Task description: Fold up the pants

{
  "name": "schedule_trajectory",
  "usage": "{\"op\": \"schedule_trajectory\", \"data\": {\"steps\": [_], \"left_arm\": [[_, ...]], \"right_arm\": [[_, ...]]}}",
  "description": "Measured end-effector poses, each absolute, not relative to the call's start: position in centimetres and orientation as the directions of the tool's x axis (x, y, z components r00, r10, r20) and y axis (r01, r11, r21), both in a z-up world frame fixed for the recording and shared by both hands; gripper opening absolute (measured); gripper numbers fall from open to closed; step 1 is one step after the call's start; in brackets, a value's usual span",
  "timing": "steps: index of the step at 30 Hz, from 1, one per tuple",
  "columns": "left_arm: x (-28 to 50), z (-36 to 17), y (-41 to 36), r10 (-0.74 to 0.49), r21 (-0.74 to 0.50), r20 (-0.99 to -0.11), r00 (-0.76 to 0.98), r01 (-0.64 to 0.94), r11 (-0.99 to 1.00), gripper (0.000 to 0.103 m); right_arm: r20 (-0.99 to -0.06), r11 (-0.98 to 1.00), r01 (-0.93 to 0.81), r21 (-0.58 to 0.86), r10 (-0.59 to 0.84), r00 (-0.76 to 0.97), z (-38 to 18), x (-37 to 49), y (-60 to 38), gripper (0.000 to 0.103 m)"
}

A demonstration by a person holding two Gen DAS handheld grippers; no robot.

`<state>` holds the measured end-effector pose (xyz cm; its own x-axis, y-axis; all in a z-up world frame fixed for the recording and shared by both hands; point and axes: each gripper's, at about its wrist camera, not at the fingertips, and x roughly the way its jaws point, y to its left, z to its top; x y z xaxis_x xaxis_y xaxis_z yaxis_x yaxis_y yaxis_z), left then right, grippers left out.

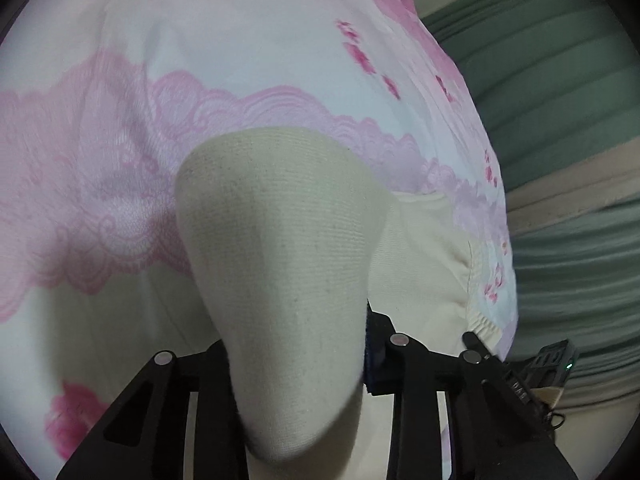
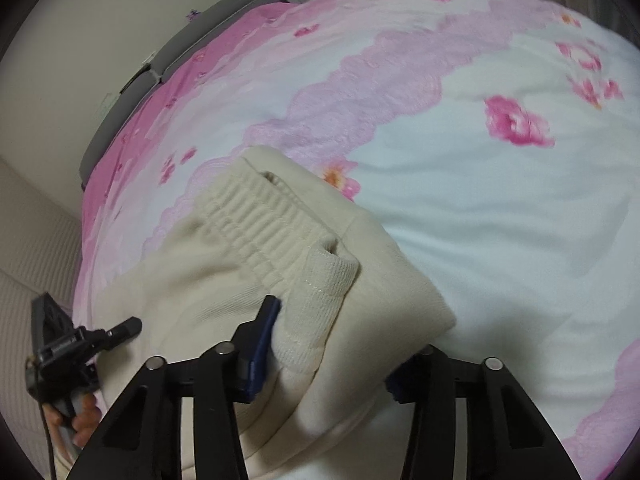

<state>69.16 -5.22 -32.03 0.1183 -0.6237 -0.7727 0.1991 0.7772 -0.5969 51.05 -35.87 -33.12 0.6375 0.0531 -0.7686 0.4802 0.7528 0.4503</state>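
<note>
Cream knit pants [image 2: 224, 280] lie on a pink and white floral bed cover [image 2: 480, 208]. Their ribbed elastic waistband [image 2: 256, 220] shows in the right wrist view. My right gripper [image 2: 328, 360] is shut on a ribbed cuff end [image 2: 320, 300] of the pants, held just over the waistband. My left gripper [image 1: 296, 364] is shut on a fold of the same cream pants [image 1: 280, 260], which bulges up between its fingers and hides the fingertips. The left gripper also shows in the right wrist view [image 2: 80, 344] at the lower left, beside the pants.
The bed cover [image 1: 200, 60] fills most of both views. A grey headboard [image 2: 168, 60] and a cream wall [image 2: 80, 40] lie beyond it. Green curtain folds [image 1: 560, 100] hang past the bed's right edge in the left wrist view.
</note>
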Motion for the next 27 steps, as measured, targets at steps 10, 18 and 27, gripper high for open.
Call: {"op": "schedule_trajectory", "data": {"steps": [10, 18, 27], "left_arm": [[65.1, -24.1, -6.7, -0.597, -0.531, -0.791, 0.13, 0.338, 0.777, 0.03], [59.0, -16.6, -5.0, -0.602, -0.518, -0.779, 0.175, 0.362, 0.775, 0.03], [52.2, -7.8, 0.2, -0.563, -0.464, -0.763, 0.318, 0.336, 0.82, 0.03]], "right_arm": [[-0.738, 0.822, 0.406, 0.399, 0.025, 0.674, -26.5, 48.7, -33.1, 0.037], [-0.714, 0.872, 0.338, 0.355, 0.02, 0.7, -19.4, 43.6, -30.4, 0.036], [-0.663, 0.919, 0.177, 0.353, 0.112, 0.74, -11.6, 40.4, -26.4, 0.036]]}}
